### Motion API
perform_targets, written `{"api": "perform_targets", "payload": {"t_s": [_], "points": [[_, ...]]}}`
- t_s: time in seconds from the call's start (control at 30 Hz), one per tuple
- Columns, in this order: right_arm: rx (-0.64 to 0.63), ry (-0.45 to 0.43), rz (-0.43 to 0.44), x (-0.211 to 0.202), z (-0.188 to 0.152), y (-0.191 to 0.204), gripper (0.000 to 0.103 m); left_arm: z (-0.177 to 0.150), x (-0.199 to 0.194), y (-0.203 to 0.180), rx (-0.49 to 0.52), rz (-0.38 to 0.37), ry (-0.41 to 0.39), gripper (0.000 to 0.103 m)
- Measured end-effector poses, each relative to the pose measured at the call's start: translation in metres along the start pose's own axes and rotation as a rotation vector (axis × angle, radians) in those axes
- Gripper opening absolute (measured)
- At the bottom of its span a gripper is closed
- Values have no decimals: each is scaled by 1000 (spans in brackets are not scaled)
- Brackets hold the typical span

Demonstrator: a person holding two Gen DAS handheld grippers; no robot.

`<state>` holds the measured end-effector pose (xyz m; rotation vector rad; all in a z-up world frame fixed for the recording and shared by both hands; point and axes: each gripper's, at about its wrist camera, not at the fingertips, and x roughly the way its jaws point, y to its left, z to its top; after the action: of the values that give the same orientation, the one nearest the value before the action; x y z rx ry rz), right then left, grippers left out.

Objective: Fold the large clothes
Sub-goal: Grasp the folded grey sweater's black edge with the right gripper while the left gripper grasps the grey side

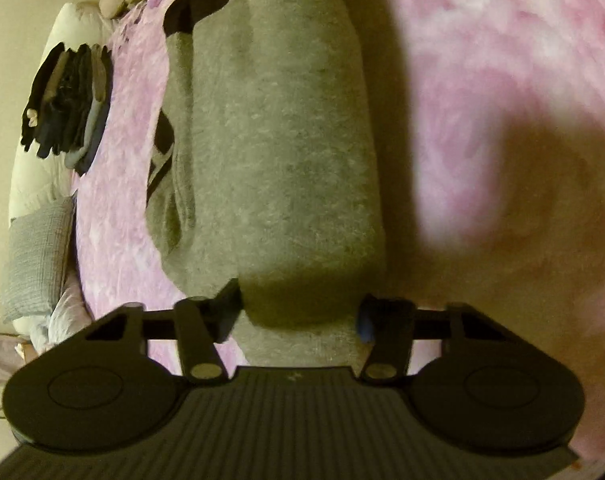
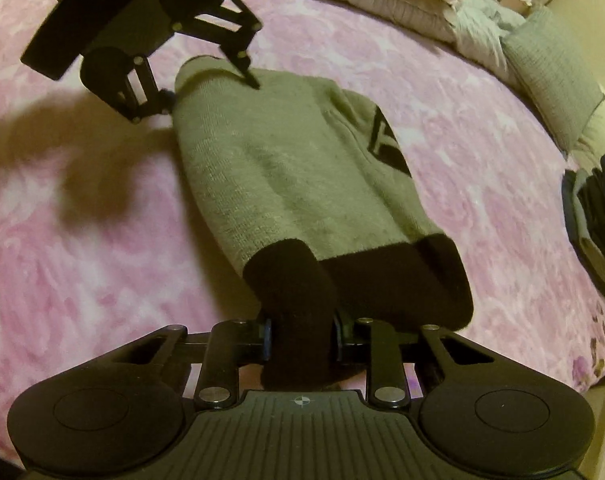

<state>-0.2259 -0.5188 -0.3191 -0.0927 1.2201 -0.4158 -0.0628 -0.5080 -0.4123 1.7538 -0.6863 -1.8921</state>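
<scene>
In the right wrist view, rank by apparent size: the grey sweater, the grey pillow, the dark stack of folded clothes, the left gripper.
1. grey sweater, clearly largest.
2. left gripper, though it sits above the bed, so its size is unsure.
3. grey pillow and dark stack of folded clothes look similar; the stack is cut off at the frame edge.

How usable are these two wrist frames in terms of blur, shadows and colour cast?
Left wrist view: pink blanket at right is smeared and soft, with a big dark shadow; grey sweater is sharper. Right wrist view: crisper, knit visible on the sweater; the left gripper throws a shadow. Both: yellowish cast, fisheye bending.
</scene>
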Motion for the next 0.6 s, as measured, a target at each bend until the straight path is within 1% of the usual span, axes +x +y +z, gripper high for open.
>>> {"api": "perform_targets", "payload": {"t_s": [0.07,0.1,0.13,0.17,0.2,0.23,0.27,0.3,0.37,0.4,0.5,0.57,0.6], "points": [[-4,4,1,-1,-2,1,24,6,-1,1,-3,-8,8,38],[-4,5,0,-2,-2,4,26,7,-2,2,-17,-15,13,35],[-1,6,-6,-2,-3,6,28,8,-3,3,-30,-22,14,29],[-3,7,-16,0,-1,7,34,7,-4,7,-46,-33,17,25],[-10,13,-31,1,-1,13,42,6,-5,9,-58,-40,20,24],[-16,19,-49,1,-2,18,47,7,-5,13,-73,-49,21,22],[-22,17,-63,2,-3,22,58,7,-8,16,-97,-61,23,21],[-32,4,-79,1,-4,29,67,7,-10,20,-121,-75,23,21],[-71,-45,-91,0,-3,41,77,7,-13,32,-194,-113,20,20],[-95,-65,-95,2,-2,49,79,5,-15,36,-228,-129,20,20],[-166,-91,-121,21,3,66,80,-1,-17,48,-326,-180,17,20],[-213,-66,-148,42,0,72,80,-4,-19,52,-360,-197,15,20],[-244,-41,-189,52,-4,73,79,-5,-22,50,-364,-199,14,20]]}}
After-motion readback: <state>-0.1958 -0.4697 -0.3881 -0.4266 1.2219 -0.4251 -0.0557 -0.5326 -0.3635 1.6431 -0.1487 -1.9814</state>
